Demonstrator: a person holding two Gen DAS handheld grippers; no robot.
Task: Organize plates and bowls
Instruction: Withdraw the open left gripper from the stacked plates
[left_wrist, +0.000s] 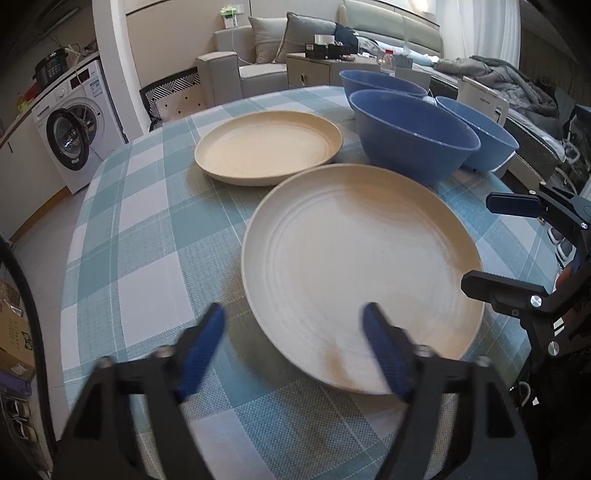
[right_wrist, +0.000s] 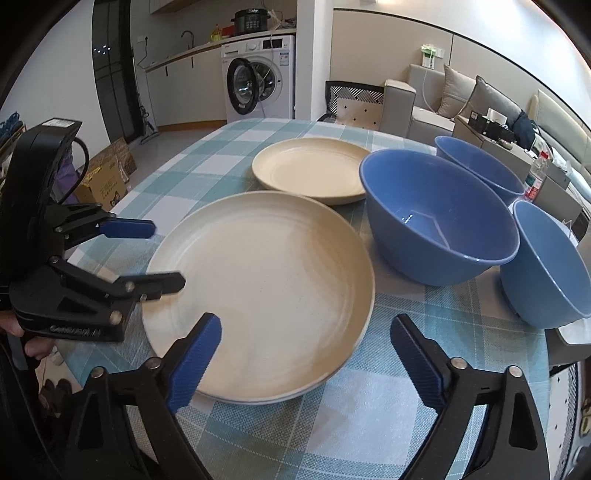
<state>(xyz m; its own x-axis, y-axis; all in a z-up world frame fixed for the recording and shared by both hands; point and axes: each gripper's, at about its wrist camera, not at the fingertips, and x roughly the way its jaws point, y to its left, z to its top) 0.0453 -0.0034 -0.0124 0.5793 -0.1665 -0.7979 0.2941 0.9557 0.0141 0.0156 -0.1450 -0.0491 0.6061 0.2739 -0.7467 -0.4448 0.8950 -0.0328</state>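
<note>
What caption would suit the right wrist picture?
Both tools open around the near cream plate, beside a second plate and three blue bowls on a checked tablecloth.

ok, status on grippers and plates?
Left gripper open, right gripper open, flanking near plate. Far plate unstacked. Three blue bowls beside, nothing blocking.

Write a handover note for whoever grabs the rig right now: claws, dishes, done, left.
Left claw: open, straddling the near plate's rim, not gripping.
Right claw: open, at the same plate's near edge, holding nothing.
Near plate lies flat on the checked tablecloth; far plate lies separately behind it.
Three blue bowls stand upright, unstacked: big bowl, back bowl, right bowl at the table edge.
Done: nothing stacked.
Left: stack the plates, nest the bowls.
</note>
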